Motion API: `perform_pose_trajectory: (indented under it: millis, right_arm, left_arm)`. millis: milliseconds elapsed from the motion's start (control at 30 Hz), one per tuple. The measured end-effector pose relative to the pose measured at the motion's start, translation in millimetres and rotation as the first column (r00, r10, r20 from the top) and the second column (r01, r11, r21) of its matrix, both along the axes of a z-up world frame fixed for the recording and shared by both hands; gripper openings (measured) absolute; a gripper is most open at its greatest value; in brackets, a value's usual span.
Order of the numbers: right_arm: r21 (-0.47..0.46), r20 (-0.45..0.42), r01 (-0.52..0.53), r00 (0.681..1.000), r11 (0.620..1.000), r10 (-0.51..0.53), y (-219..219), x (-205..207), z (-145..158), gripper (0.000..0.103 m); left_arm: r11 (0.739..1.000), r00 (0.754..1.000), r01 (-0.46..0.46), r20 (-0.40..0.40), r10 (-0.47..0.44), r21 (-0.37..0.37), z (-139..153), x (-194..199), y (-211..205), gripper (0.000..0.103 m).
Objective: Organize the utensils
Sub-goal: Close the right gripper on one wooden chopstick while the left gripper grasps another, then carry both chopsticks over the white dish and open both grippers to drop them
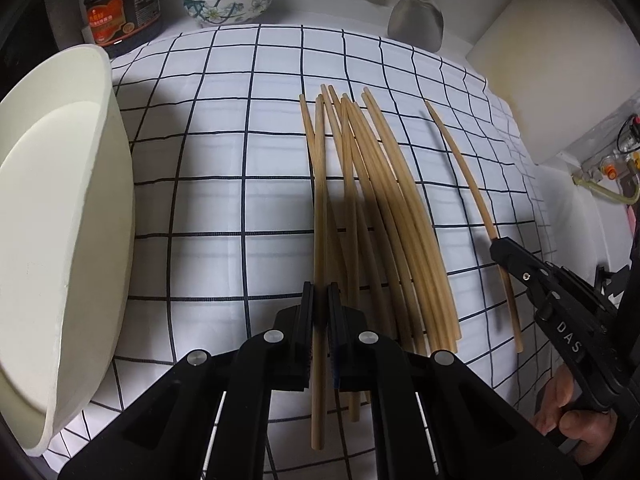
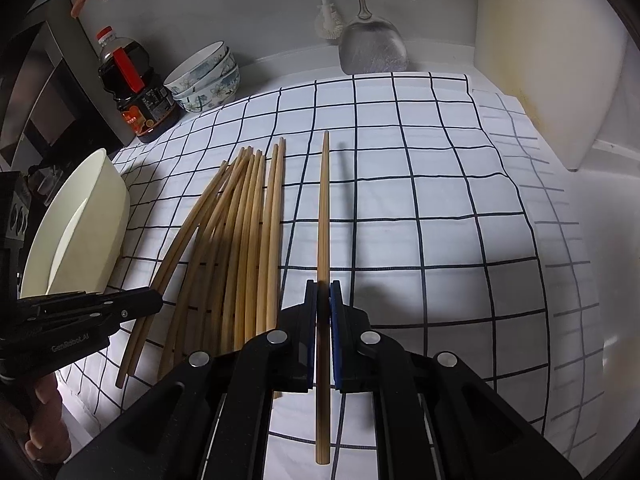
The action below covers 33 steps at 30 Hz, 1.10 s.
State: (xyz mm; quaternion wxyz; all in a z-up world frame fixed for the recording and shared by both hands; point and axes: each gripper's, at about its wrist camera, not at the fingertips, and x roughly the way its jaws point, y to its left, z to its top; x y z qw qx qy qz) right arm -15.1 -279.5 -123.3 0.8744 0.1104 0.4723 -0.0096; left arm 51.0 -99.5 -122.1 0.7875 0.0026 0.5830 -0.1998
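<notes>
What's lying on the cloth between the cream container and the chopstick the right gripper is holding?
The loose pile of chopsticks lies between the cream container and the held chopstick, with the left gripper reaching over its near end. The right wrist view shows it.

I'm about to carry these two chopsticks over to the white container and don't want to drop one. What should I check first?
1. Left gripper shut on its chopstick: ok.
2. Right gripper shut on its chopstick: ok.
3. Held chopsticks free of the chopstick pile: right ok, left cannot tell.
4. White container mouth unobstructed: ok.
5. Container steady: cannot tell.
</notes>
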Motion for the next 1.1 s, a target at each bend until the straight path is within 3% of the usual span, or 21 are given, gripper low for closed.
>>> perform_pose_trajectory:
  millis: [400, 900, 1100]
  right_arm:
    - [-0.002, -0.014, -0.004, 1.0, 1.0, 0.004, -3.3, 0.2, -13.9, 0.006]
    - [0.004, -0.011, 0.004, 1.0, 1.0, -0.004, -4.9, 2.8, -15.9, 0.006]
    - [0.006, 0.021, 0.005, 1.0, 1.0, -0.006, -4.1, 1.1, -1.2, 0.006]
  left_arm:
    - [1.0, 1.0, -0.003, 0.03, 0.002, 0.031, -9.3, 9.7, -1.6, 0.013]
    - [0.996, 1.0, -0.024, 0.0, 0.024, -0.088, 5.7, 5.4, 6.0, 0.007]
    - [0.993, 0.998, -0.036, 0.04, 0.041, -0.114, 28.5, 1.9, 12.5, 0.007]
